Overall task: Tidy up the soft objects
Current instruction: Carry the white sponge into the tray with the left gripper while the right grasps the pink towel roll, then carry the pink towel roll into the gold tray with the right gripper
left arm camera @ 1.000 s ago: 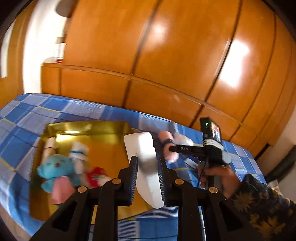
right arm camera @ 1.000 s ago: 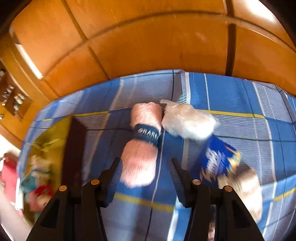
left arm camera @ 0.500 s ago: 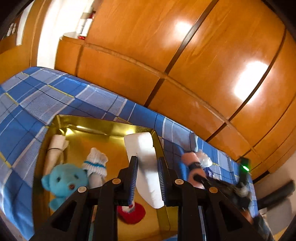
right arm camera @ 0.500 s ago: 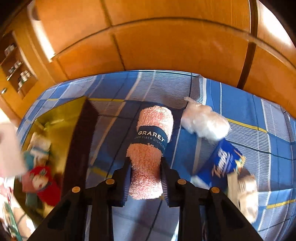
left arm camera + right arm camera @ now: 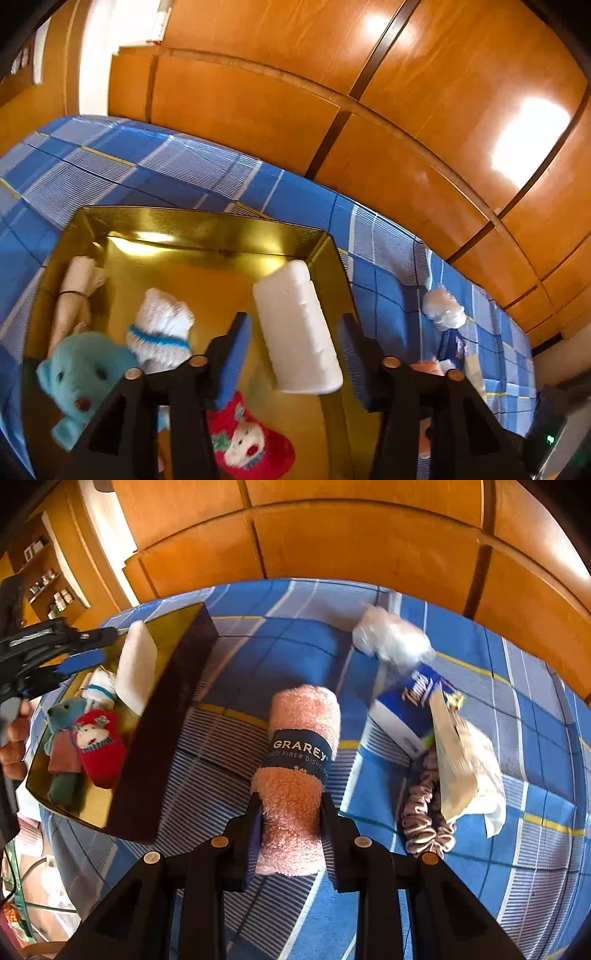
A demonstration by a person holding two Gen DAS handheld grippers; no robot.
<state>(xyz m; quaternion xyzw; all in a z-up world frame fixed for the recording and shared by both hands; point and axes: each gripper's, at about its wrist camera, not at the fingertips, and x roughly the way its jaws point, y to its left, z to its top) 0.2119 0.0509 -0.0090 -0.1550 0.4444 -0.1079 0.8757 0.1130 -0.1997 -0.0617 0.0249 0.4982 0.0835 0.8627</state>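
Over the gold tray [image 5: 207, 225], the left gripper [image 5: 293, 347] is opening, its jaws clear of the smooth white block [image 5: 295, 332], which should drop flat inside the rim beside the plush toys. The right gripper [image 5: 291, 834] is clenched on the fluffy pink towel roll [image 5: 299, 771], held above the checked cloth [image 5: 517, 867]; it should go to the tray without squashing.
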